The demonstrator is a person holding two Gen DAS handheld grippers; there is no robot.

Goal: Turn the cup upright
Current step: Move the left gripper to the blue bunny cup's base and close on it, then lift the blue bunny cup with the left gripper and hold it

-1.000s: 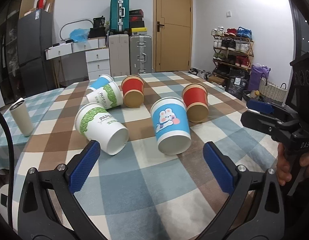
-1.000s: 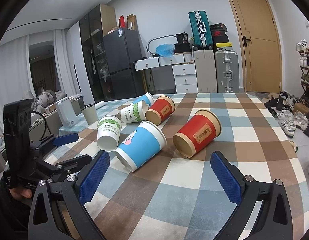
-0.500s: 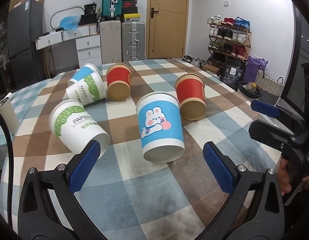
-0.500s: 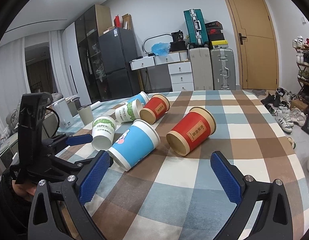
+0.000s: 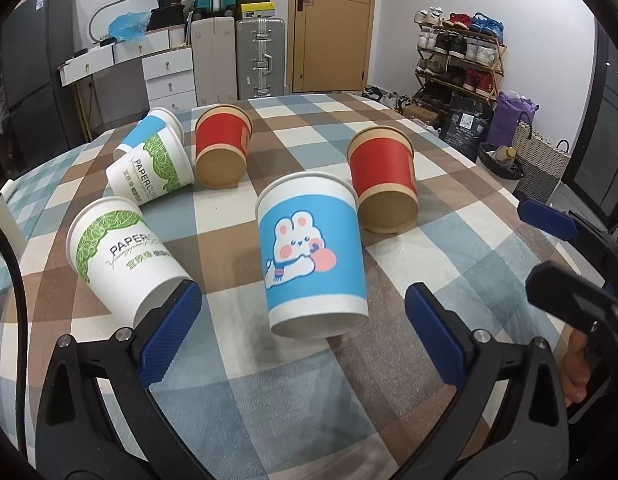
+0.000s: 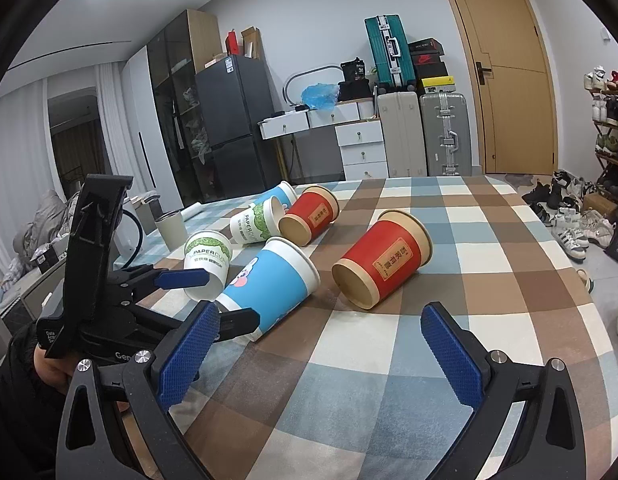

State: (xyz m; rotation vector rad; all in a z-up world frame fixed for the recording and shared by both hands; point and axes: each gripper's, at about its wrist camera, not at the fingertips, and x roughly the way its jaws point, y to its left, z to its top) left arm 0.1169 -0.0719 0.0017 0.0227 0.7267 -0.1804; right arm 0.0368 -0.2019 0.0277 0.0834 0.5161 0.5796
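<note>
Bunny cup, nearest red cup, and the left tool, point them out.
bunny cup (image 5: 309,250), left wrist view, on its blue printed side.
nearest red cup (image 5: 383,170), left wrist view, red wall.
left tool (image 5: 301,340), left wrist view, midway between fingertips.

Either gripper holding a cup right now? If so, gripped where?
Nothing held. The left gripper is open, jaws flanking the base of the blue bunny cup without touching. The right gripper is open over bare tablecloth.

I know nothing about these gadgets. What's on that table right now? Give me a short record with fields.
surface: checked tablecloth
cups lying on their sides: six
nearest cup: blue bunny cup, base toward the left gripper
red cups: near red cup, far red cup
green-print cups: near one, far one
far blue cup, partly hidden behind the far green-print cup
left gripper: open, lined up on the bunny cup, not touching
right gripper: open, holding nothing
</note>
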